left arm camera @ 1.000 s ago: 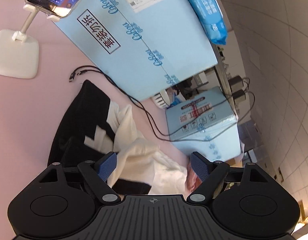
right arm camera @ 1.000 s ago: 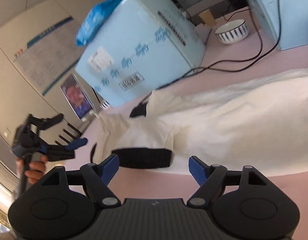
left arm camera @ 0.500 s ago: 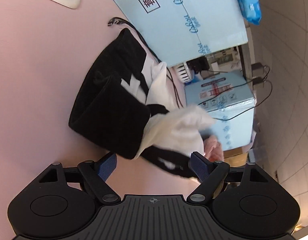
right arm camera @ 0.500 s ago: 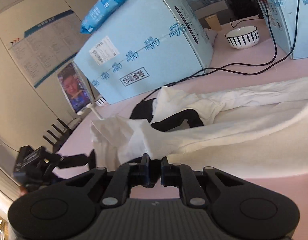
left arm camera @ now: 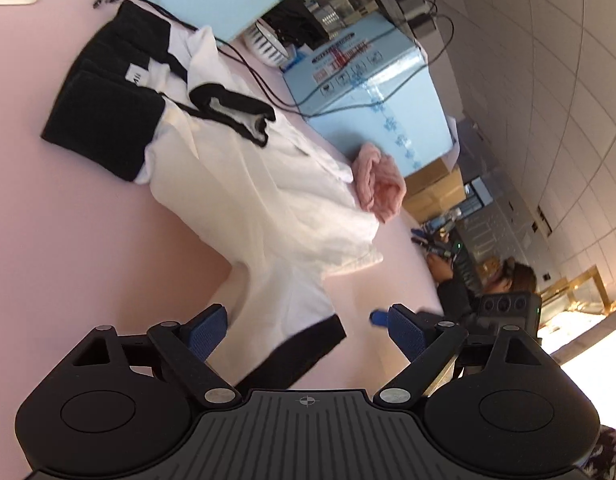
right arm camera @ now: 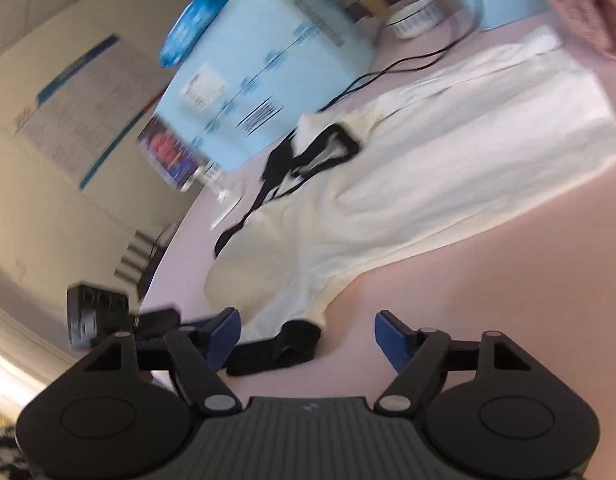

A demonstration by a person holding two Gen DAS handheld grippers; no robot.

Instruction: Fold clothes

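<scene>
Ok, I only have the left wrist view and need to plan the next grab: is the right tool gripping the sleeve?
Observer: No. The right tool has just been opening; the black cuff lies between its pads, unpressed.
Operator: What sits left of the big box?
Observer: A phone on a stand, screen lit, beside the large blue box.
Operator: Anything on top of that box?
Observer: A blue packet lies on it.
</scene>
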